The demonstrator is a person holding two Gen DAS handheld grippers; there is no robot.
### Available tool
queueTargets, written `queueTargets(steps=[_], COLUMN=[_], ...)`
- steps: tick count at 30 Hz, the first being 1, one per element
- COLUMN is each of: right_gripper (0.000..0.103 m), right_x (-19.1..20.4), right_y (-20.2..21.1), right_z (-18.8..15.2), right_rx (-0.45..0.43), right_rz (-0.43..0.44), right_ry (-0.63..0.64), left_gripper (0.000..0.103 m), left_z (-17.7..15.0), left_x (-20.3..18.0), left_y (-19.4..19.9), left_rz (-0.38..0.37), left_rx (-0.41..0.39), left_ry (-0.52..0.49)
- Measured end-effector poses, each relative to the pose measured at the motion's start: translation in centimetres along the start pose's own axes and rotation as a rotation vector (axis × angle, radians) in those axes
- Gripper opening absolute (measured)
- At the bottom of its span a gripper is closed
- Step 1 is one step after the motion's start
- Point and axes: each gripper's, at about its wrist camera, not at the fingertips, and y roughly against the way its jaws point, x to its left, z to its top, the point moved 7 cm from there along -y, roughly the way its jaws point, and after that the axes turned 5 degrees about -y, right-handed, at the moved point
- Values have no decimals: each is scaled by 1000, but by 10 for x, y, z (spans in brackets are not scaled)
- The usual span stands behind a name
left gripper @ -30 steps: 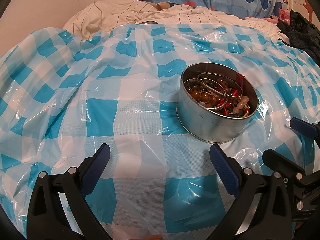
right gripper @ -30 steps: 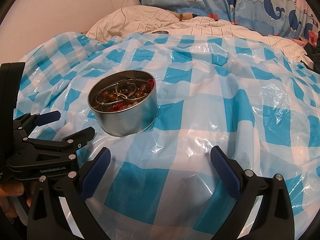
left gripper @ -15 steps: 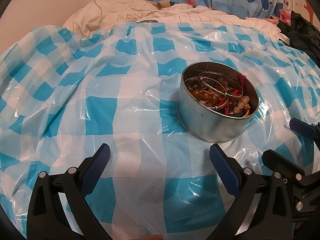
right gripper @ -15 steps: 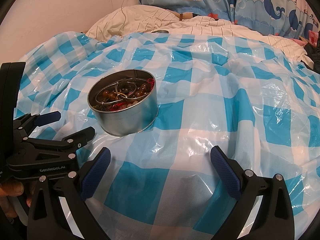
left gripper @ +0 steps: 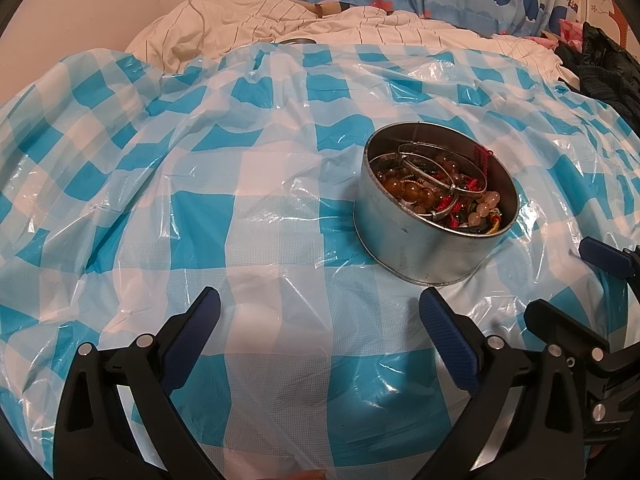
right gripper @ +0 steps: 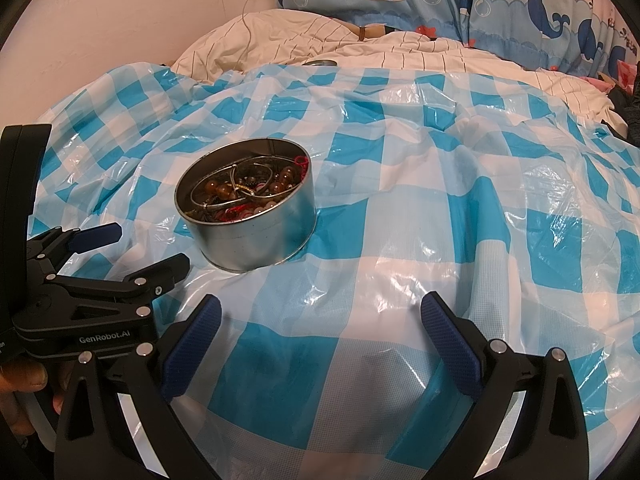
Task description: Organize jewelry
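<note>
Both sets of jaws stand wide, nothing between them. My left gripper (left gripper: 320, 320) and right gripper (right gripper: 320, 320) hover side by side low over the near part of the bed, which is draped in a blue-and-white checked plastic sheet (left gripper: 200, 220).

Task thing: round open silver metal tin (left gripper: 432, 248), upright on the sheet, just ahead of the left jaws and off to their right. Inside is a heaped tangle of brown and pink bead bracelets, red cord and thin silver bangles (left gripper: 440, 184). No loose piece on the sheet that I can see.

Stage, my read: this fits either jewelry waiting in the tin to be sorted out, or jewelry already gathered into it. Can't settle which, so I'm calling no move.

View differences: the right wrist view shows the left gripper body and a hand (right gripper: 20, 380) on it; the left view shows bead detail better, plus dark clothing (left gripper: 608, 68) at the bed's far right edge.
</note>
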Motion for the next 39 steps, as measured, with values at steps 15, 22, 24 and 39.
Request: queueTargets(steps=[15,22,24,39], right_gripper=[96,96,96,96], right_x=[-4,-3,-3,-3], right_y=[1,1,0,0], right_z=[-5,-5,-4,-4], right_rx=[6,8,8,10], right_rz=[-6,-6,-6,-7], right_ry=[-3,-3,-3,-3], left_gripper=[96,96,96,96], left_z=[0,0,0,-3], left_x=[0,0,0,0], left_y=[-1,-1,-1,-3], left_rz=[0,-1,-1,-2], left_rx=[1,3,3,7], left_ry=[0,0,0,2])
